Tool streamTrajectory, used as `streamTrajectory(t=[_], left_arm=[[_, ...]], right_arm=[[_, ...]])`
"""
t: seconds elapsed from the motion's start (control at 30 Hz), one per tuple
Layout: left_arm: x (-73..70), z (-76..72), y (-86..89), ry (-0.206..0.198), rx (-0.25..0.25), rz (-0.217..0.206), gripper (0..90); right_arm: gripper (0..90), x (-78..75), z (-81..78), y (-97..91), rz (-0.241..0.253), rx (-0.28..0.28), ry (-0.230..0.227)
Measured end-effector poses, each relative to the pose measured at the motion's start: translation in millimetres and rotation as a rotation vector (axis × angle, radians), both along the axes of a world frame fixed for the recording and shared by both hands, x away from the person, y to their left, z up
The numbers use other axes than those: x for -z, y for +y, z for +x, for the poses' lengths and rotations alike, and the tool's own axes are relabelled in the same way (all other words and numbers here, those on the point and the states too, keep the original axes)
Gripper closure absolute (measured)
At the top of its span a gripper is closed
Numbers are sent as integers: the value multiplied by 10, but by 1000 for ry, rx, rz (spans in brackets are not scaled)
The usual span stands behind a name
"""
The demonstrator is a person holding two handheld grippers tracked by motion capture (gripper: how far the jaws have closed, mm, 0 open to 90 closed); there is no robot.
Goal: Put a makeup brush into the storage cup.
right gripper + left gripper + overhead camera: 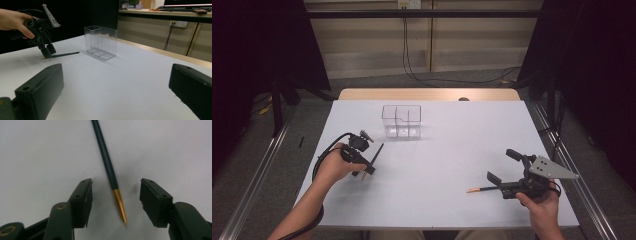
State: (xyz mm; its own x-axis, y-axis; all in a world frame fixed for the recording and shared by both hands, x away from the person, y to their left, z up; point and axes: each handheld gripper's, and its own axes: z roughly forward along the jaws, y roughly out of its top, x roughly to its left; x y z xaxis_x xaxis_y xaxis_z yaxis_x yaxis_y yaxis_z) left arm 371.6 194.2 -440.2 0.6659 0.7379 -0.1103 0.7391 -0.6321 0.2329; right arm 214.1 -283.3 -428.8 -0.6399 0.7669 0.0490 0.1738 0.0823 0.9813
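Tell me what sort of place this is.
Probably a lab or office workroom set up for recording: a white table ringed by black curtains, wall sockets with trailing cables, and a desk with a monitor behind.

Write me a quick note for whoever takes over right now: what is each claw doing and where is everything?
Left claw: open, straddling a dark pen lying on the table, not gripping it.
Right claw: open, holding nothing; a second pen lies on the table beside it.
Clear box: upright at the far middle, looks empty.
Done: nothing in the box.
Left: probably both pens go in.
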Motion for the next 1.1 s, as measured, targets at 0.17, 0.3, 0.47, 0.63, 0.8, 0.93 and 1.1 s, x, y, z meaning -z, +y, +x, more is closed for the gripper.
streamTrajectory(t=[0.17, 0.3, 0.47, 0.63, 0.8, 0.93, 1.1], left_arm=[[26, 10, 10, 9, -30, -6, 535], [22, 17, 6, -2, -28, 20, 630], [19, 22, -38, -13, -20, 75, 718], [18, 35, -73, 7, -22, 87, 775], [21, 43, -80, 18, -28, 88, 837], [22, 49, -65, 21, -21, 77, 838], [16, 59, -48, 25, -14, 70, 839]], right_arm=[[0, 1, 1, -1, -1, 1, 0], [0, 8, 8, 1, -5, -1, 2], [0, 8, 7, 5, -7, -2, 5], [0, 8, 7, 1, -7, -1, 5], [0, 10, 9, -1, -9, -3, 3], [0, 9, 6, 3, -8, -4, 6], [0, 11, 10, 12, -13, -8, 10]])
